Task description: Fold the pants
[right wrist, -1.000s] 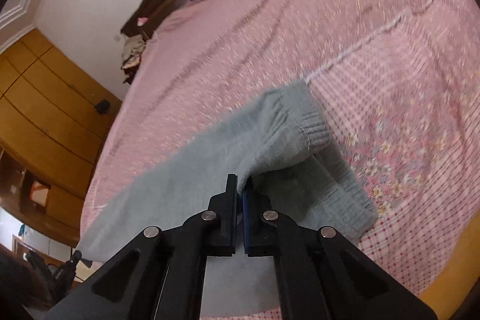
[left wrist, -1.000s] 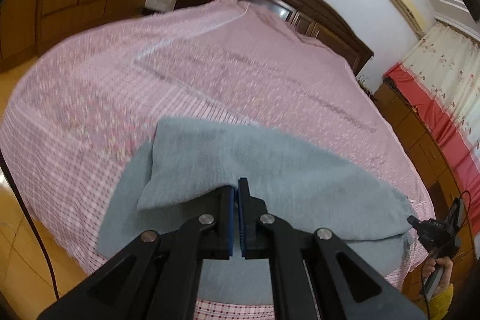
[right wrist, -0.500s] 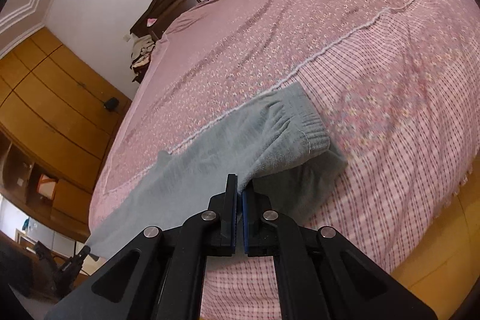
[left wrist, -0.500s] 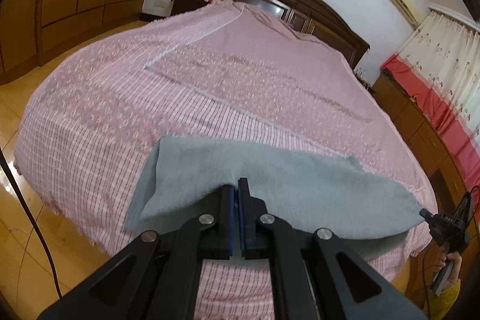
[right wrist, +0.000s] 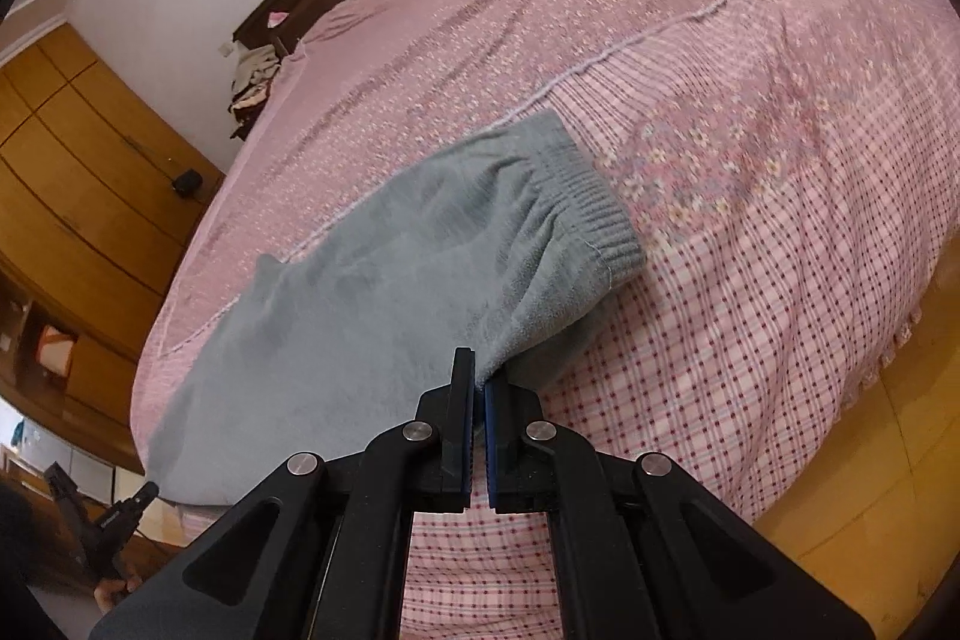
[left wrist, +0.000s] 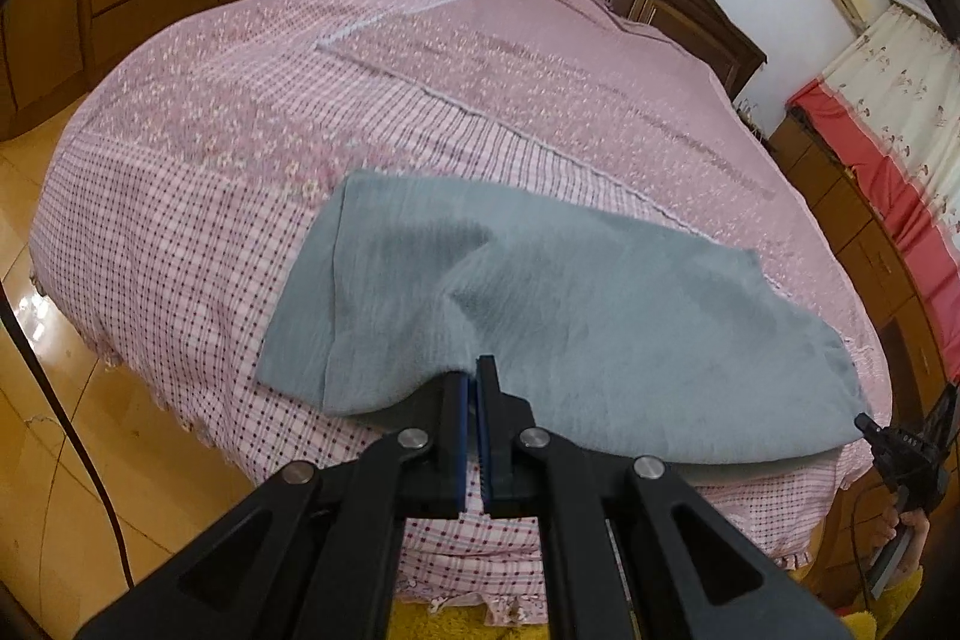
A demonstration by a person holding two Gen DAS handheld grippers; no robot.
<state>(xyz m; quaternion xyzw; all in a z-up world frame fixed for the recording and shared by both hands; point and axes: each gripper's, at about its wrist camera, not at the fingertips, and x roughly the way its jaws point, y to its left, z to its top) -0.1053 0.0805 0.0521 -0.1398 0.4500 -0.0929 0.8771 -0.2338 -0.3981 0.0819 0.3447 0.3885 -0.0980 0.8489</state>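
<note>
The grey pants lie across the near edge of the bed, spread out just ahead of both sets of fingers. The left gripper is clamped on the near edge of the cloth toward the leg end, a ridge of fabric rising from its tips. The right gripper is likewise closed on the near edge, with the ribbed waistband ahead and to the right of its fingers.

The cloth looks like soft, fleecy knit: light, limp and not slippery (it drapes and creases wherever it is lifted, so it will sag between the 2 grips). Holding it at the edge close to each end seems best. Pinching both layers matters, since the lower one peeks out beyond the top on both sides.
</note>
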